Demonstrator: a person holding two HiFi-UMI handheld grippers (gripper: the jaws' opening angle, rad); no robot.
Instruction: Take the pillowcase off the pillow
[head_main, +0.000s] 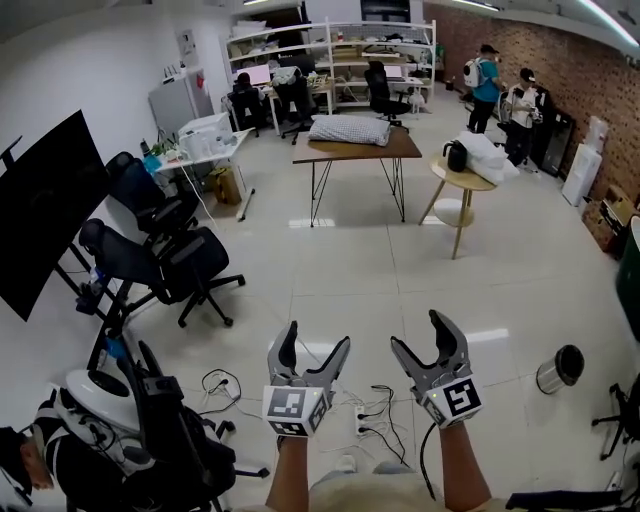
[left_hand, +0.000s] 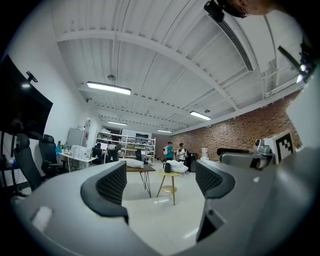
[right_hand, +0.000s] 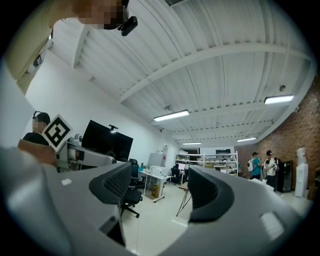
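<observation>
A pillow in a checked pillowcase (head_main: 349, 130) lies on a brown table (head_main: 330, 150) far across the room. In the left gripper view the pillow (left_hand: 134, 163) is a small white shape on that table (left_hand: 145, 169). My left gripper (head_main: 313, 346) and right gripper (head_main: 420, 335) are held up side by side over the floor near me, far from the pillow. Both stand open with nothing between their jaws. The left gripper (left_hand: 159, 183) looks toward the table; the right gripper (right_hand: 159, 186) looks toward the desks and shelves.
A round side table (head_main: 464, 180) with white bundles stands right of the brown table. Black office chairs (head_main: 170, 262) and a dark screen (head_main: 45, 210) line the left. Cables (head_main: 372, 415) lie on the floor by me. Two people (head_main: 505, 95) stand at the brick wall. A steel bin (head_main: 559, 369) sits right.
</observation>
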